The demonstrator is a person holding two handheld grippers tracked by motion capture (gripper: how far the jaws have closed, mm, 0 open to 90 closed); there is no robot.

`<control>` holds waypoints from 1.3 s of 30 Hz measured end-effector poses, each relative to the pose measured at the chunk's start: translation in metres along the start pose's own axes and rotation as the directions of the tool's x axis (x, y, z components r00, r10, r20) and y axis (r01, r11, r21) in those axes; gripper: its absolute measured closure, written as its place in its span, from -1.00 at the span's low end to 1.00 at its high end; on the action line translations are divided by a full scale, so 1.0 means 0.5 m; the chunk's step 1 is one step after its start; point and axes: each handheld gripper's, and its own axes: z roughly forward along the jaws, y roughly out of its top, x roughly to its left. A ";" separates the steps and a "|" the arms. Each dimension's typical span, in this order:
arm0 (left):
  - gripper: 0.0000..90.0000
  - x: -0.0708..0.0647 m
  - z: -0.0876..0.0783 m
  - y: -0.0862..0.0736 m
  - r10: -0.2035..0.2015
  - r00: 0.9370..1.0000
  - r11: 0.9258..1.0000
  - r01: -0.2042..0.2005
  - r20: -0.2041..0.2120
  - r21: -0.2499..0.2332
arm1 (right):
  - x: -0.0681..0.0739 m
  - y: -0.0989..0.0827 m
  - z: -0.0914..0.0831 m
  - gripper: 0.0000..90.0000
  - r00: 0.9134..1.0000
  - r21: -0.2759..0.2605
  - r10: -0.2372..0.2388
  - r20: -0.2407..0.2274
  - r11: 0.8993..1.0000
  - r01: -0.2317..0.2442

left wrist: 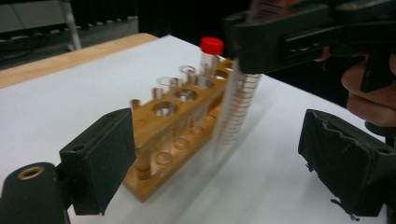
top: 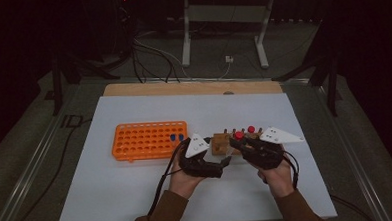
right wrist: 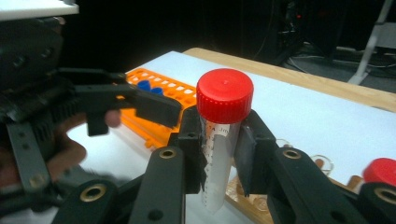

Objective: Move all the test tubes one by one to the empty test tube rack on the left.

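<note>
My right gripper (right wrist: 222, 156) is shut on a clear graduated tube with a red cap (right wrist: 224, 95), held upright just above the wooden rack (right wrist: 254, 203). In the high view that tube (top: 239, 135) sits at the right gripper (top: 238, 143), in front of the wooden rack (top: 218, 142). My left gripper (left wrist: 224, 163) is open, its pads (left wrist: 100, 158) standing wide on either side of the held tube's lower body (left wrist: 238, 107) without touching it. A second red-capped tube (left wrist: 211, 46) stands in the wooden rack (left wrist: 177, 135). In the high view the left gripper (top: 225, 163) points right toward the tube.
An orange tube rack (top: 150, 140) with two blue caps (top: 176, 137) lies left of the wooden rack on the white table (top: 137, 193). Several empty glass tubes (left wrist: 187, 74) stand in the wooden rack. A wooden board edge (top: 193, 88) runs along the far side.
</note>
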 end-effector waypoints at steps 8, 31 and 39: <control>-0.17 -0.015 0.025 0.002 0.028 0.999 0.999 -0.029 0.032 0.032 | 0.011 -0.002 0.008 0.64 0.999 0.019 -0.013 -0.031 1.000 0.014; 0.68 0.002 0.011 0.003 0.050 0.999 0.999 -0.050 0.006 0.005 | -0.005 0.002 -0.008 0.01 0.996 -0.040 0.021 -0.082 0.999 -0.024; 0.68 0.022 -0.014 -0.002 0.032 0.999 0.999 -0.032 -0.029 -0.013 | -0.022 0.008 -0.021 -0.69 0.998 -0.058 0.048 0.033 0.997 -0.046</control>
